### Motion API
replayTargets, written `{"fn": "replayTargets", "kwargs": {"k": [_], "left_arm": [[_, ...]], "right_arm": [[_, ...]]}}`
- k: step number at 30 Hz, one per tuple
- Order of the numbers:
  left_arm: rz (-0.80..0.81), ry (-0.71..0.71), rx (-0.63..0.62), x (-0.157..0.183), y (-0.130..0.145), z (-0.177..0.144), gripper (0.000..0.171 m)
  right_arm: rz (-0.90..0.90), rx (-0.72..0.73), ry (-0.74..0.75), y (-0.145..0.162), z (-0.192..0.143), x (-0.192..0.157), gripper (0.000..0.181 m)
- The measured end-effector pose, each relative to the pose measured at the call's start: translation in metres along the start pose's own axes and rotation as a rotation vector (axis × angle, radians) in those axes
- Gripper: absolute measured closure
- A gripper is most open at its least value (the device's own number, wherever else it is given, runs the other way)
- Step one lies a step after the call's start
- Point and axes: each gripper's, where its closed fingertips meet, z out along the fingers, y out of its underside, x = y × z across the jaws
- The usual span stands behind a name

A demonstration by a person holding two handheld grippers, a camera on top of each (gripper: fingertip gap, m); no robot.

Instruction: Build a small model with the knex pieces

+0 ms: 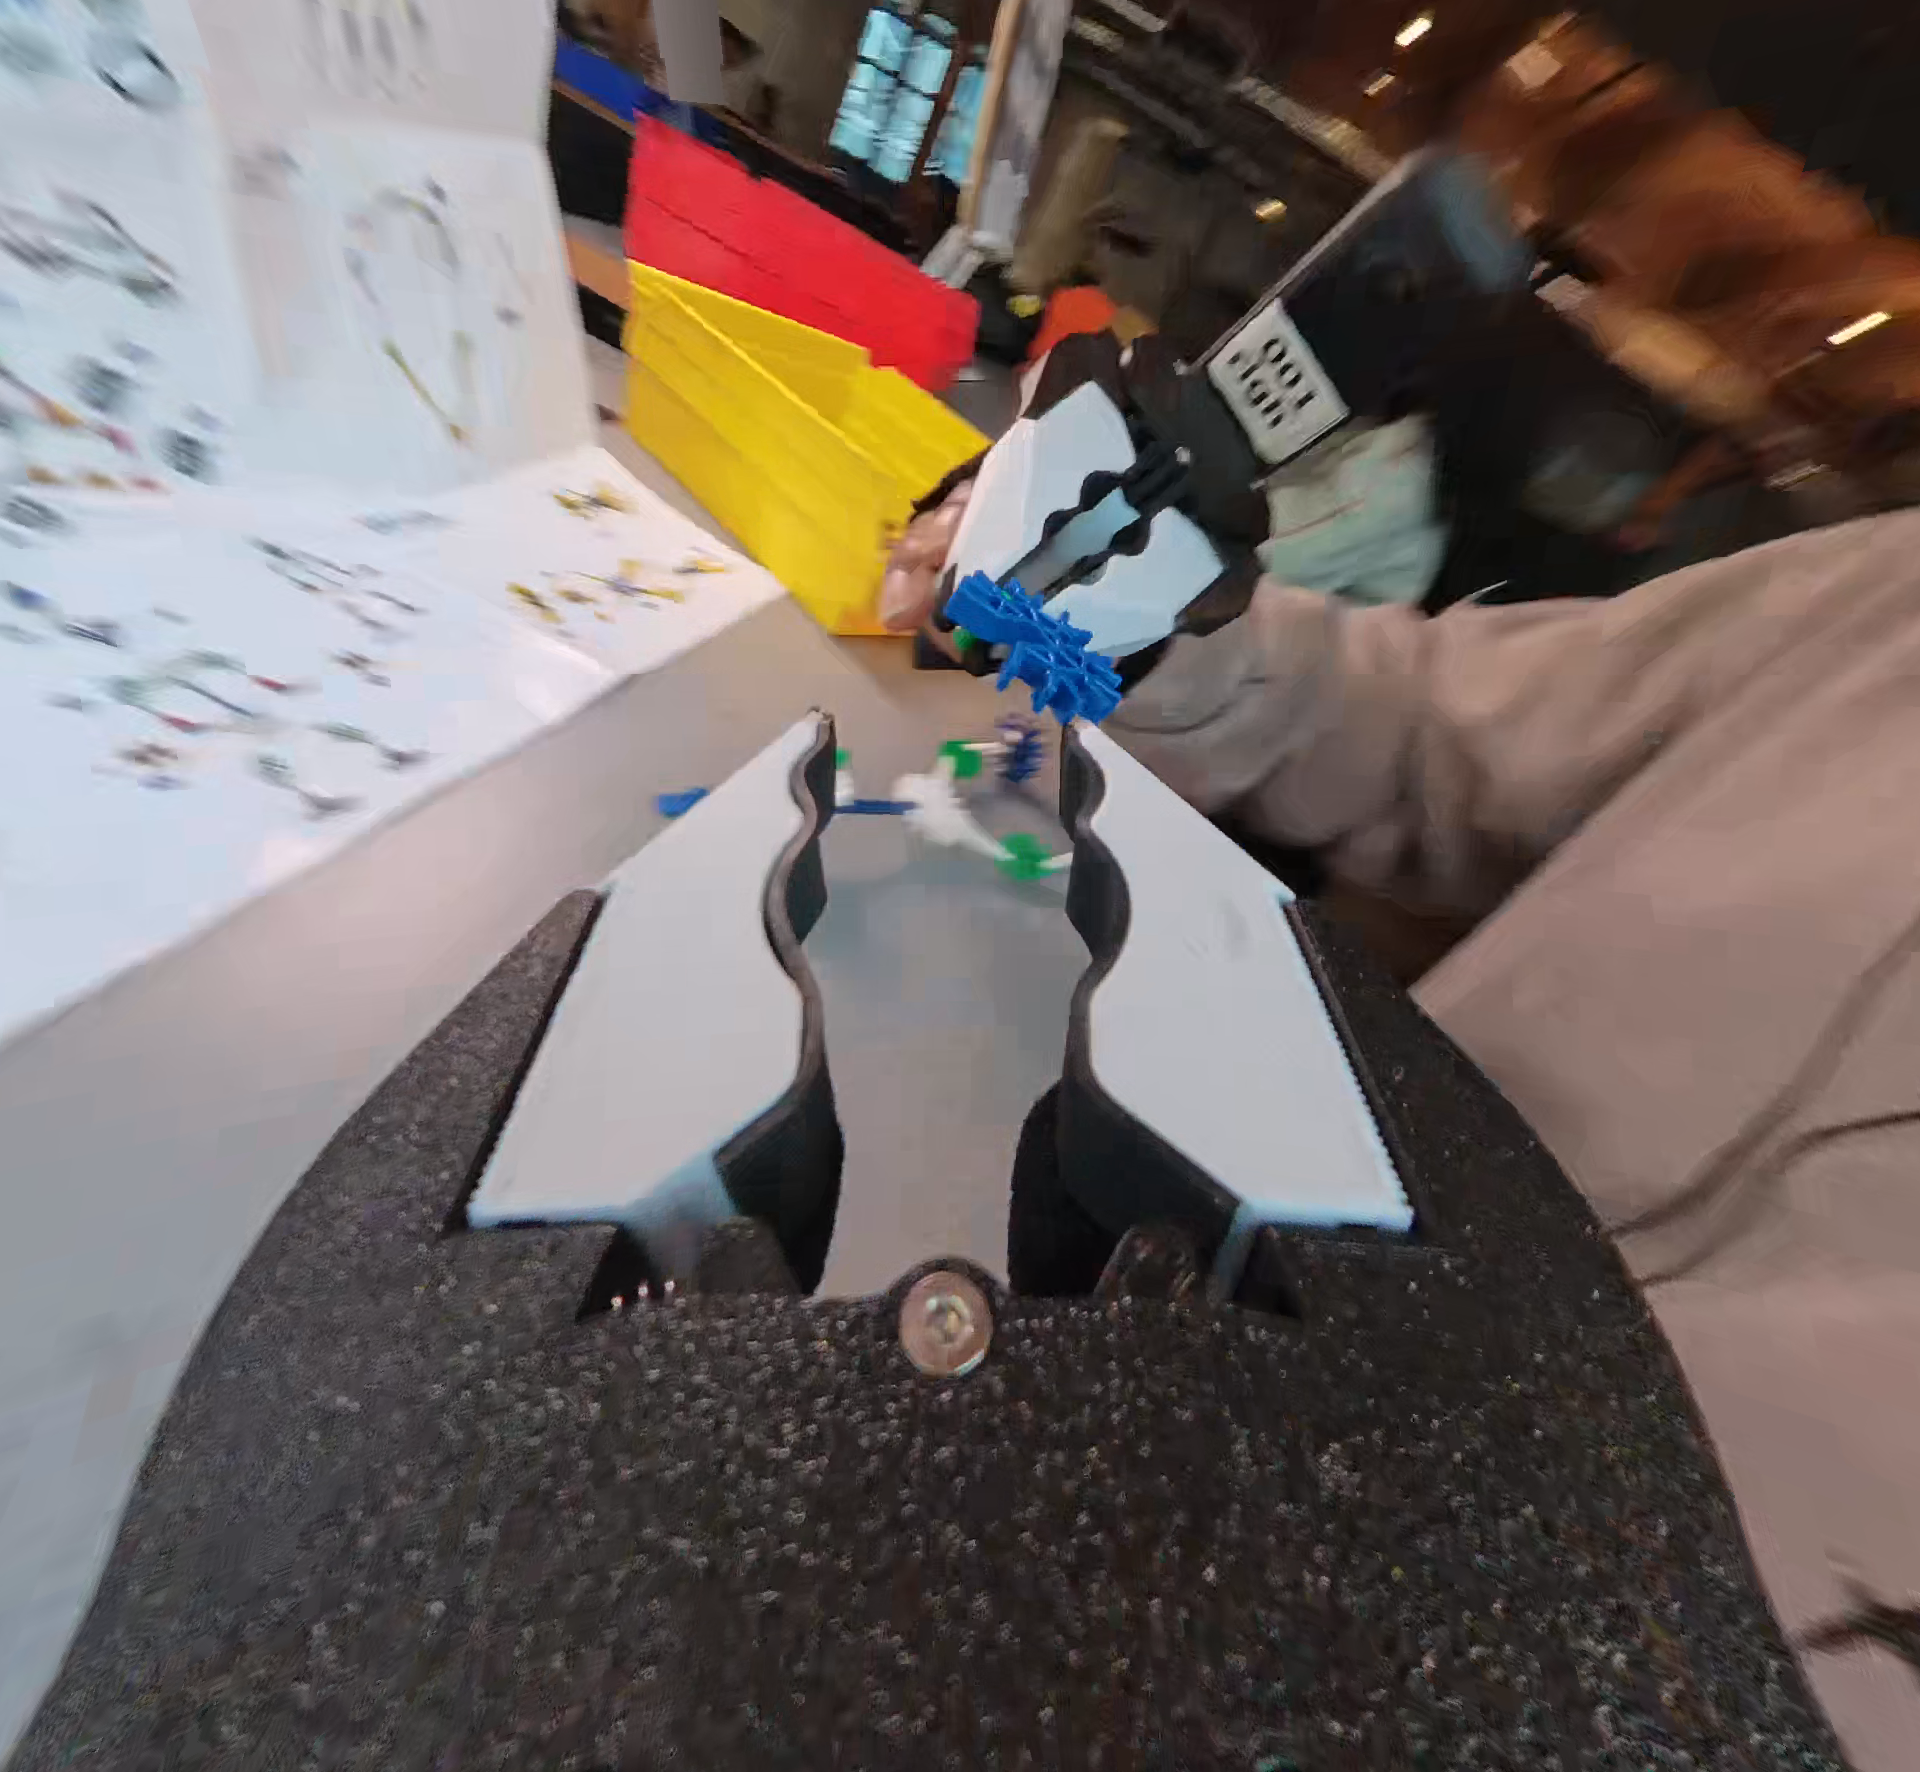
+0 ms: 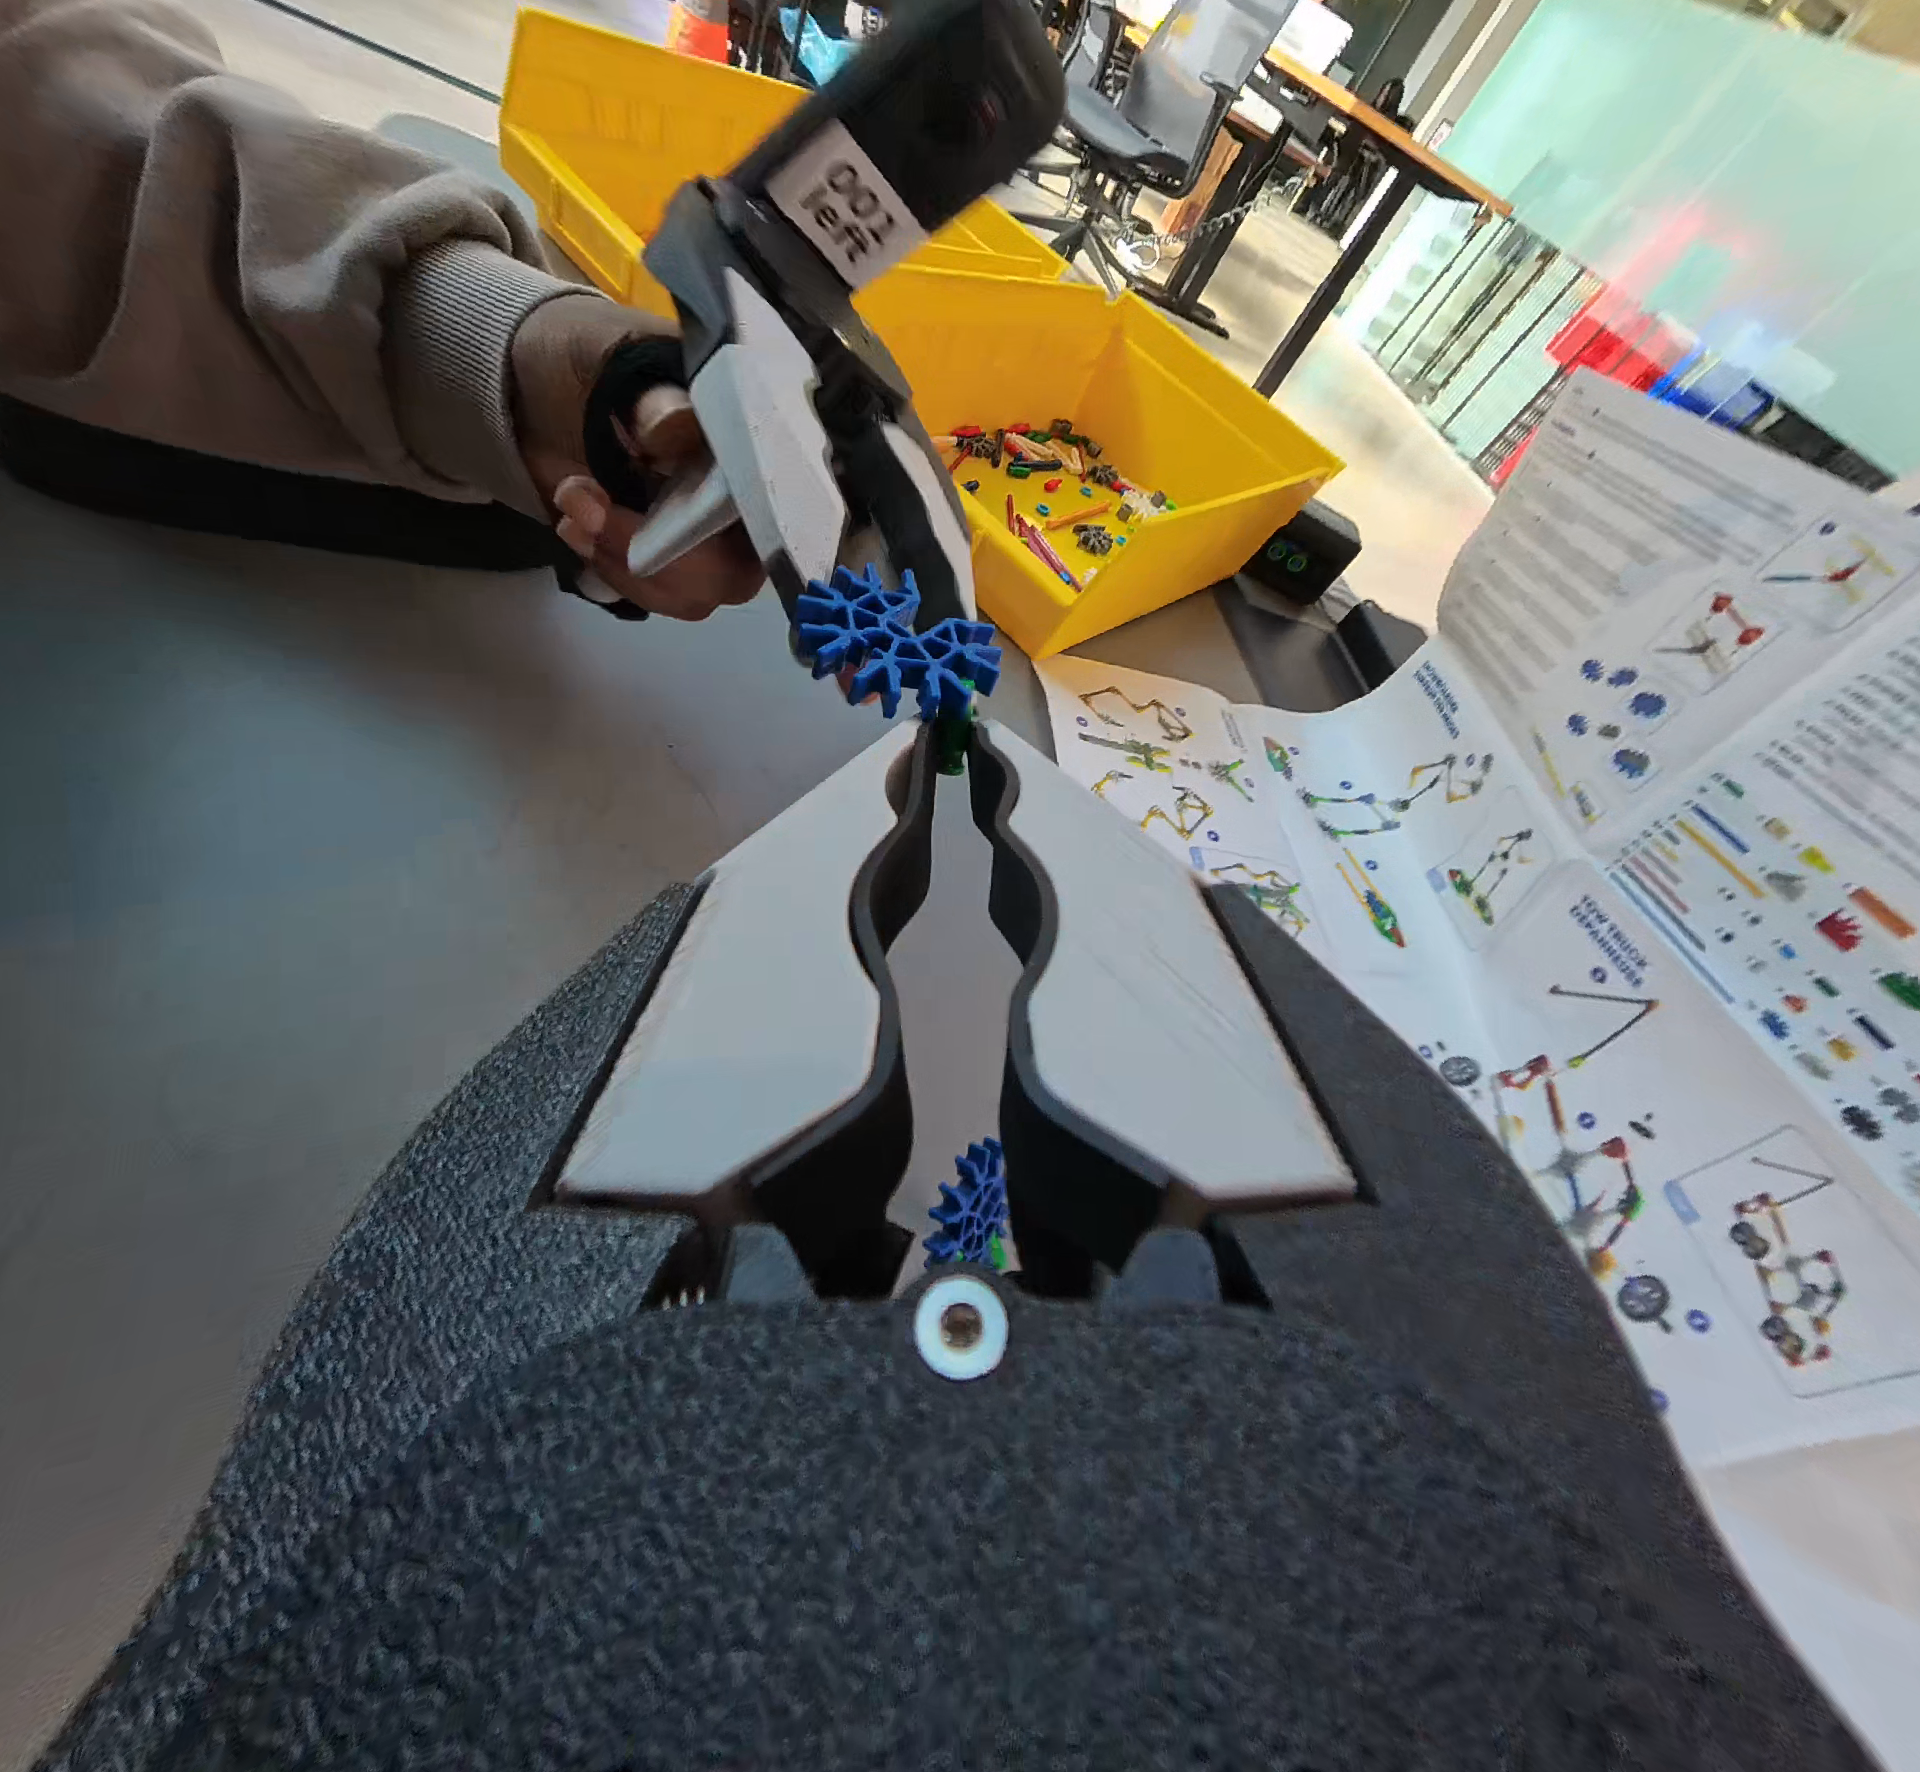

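A short green rod (image 2: 951,751) is clamped at the tips of the right gripper (image 2: 951,735), and two joined blue snowflake connectors (image 2: 894,647) are carried on its far end. The left gripper (image 1: 945,735) is held apart and empty — a small rod-and-connector assembly (image 1: 966,808) is seen on the table (image 1: 914,1047) just beyond its tips.

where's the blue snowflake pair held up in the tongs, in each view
Left wrist view: the blue snowflake pair sits right of centre, at the tip of the right tongs, above the open left tongs.
Right wrist view: centre, on the green rod that the right tongs pinch.
Shared landmark: the instruction sheet, left in the left wrist view, right in the right wrist view.
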Motion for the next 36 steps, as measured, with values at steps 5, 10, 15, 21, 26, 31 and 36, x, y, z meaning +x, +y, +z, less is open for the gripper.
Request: {"fn": "replayTargets", "kwargs": {"k": [5, 10, 15, 21, 26, 31, 36], "left_arm": [[-0.401, 0.381, 0.106, 0.031, -0.006, 0.003, 0.147], [-0.480, 0.476, 0.150, 0.039, -0.017, 0.000, 0.135], [-0.407, 0.409, 0.034, 0.043, -0.004, 0.020, 0.166], [-0.198, 0.287, -0.212, 0.040, 0.031, 0.026, 0.167], [-0.060, 0.258, -0.363, 0.040, 0.045, 0.027, 0.167], [0.294, 0.045, -0.471, 0.014, 0.058, 0.026, 0.166], [0.255, -0.104, -0.369, -0.017, 0.051, 0.016, 0.166]], "right_arm": [[-0.219, -0.005, 0.059, -0.020, -0.011, 0.000, 0.176], [-0.330, -0.067, 0.079, -0.019, -0.020, 0.003, 0.177], [-0.490, -0.139, 0.107, -0.015, -0.010, -0.009, 0.177], [-0.622, -0.273, -0.035, 0.009, -0.006, -0.029, 0.177], [-0.566, -0.343, -0.181, 0.019, -0.008, -0.042, 0.178], [-0.170, -0.416, -0.215, 0.053, -0.007, -0.038, 0.177], [0.103, -0.317, -0.111, 0.058, -0.011, -0.025, 0.177]]}}
